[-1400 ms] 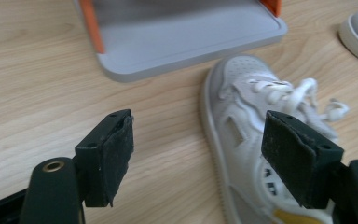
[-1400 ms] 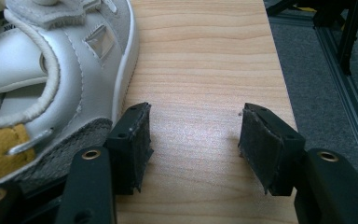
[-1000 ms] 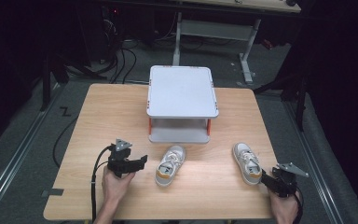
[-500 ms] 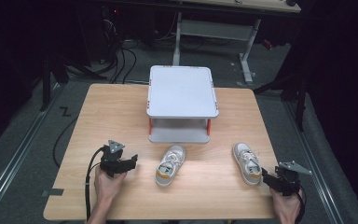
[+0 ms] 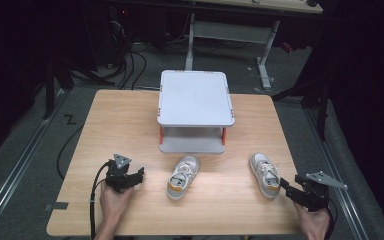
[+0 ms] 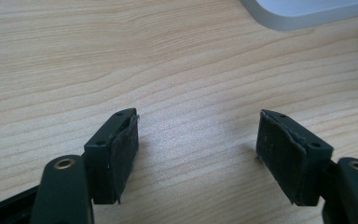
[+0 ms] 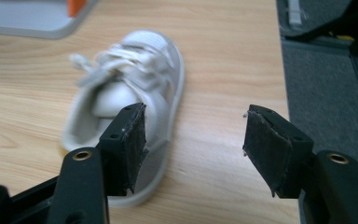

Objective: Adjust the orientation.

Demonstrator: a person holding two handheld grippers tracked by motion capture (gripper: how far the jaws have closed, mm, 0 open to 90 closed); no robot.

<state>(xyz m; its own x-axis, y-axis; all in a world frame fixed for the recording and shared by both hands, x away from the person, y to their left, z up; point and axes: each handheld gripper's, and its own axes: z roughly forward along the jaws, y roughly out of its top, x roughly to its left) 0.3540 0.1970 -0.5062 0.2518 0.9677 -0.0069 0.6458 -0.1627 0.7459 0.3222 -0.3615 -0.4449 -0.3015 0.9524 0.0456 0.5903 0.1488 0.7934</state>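
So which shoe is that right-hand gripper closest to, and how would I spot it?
Start at the white two-tier rack in the middle of the wooden table. In front of it lie two small white shoes; take the right shoe, by the table's right edge, just ahead of the right gripper. Unlike the left shoe, it shows no orange.

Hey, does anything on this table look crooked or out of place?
Mildly, yes. The two small shoes are not set as a pair: the left shoe is angled with its toe toward the white two-tier rack, while the right shoe lies well apart near the table's right edge. Nothing looks spilled or damaged.
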